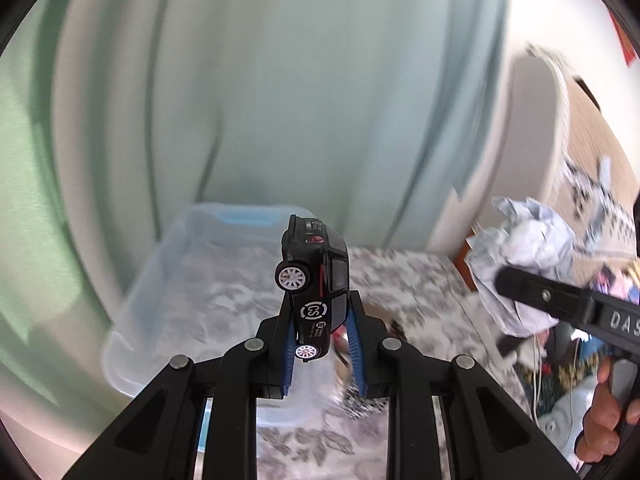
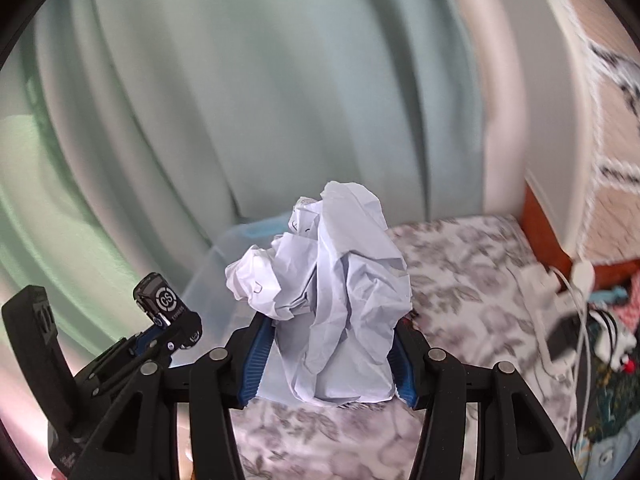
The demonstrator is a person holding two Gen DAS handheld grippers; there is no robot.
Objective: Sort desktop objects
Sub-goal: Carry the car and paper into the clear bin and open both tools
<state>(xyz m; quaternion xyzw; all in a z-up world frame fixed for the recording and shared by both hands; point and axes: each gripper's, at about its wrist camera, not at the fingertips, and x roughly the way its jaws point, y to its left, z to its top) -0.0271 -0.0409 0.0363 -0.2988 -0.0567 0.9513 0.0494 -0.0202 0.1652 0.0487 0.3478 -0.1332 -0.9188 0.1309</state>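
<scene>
My left gripper [image 1: 320,320] is shut on a black toy car [image 1: 314,280] with white wheels. It holds the car nose-down in the air above a clear plastic bin [image 1: 192,280]. My right gripper [image 2: 326,344] is shut on a crumpled white paper ball [image 2: 332,296] and holds it above the table. In the left wrist view the paper ball [image 1: 520,256] and the right gripper [image 1: 560,300] appear at the right. In the right wrist view the toy car [image 2: 164,304] and the left gripper [image 2: 160,332] appear at the lower left.
A floral tablecloth [image 2: 460,280] covers the table. Pale green curtains [image 1: 280,100] hang behind it. A white charger with cables [image 2: 568,292] lies at the table's right edge. The bin's far rim has a blue handle [image 1: 248,216].
</scene>
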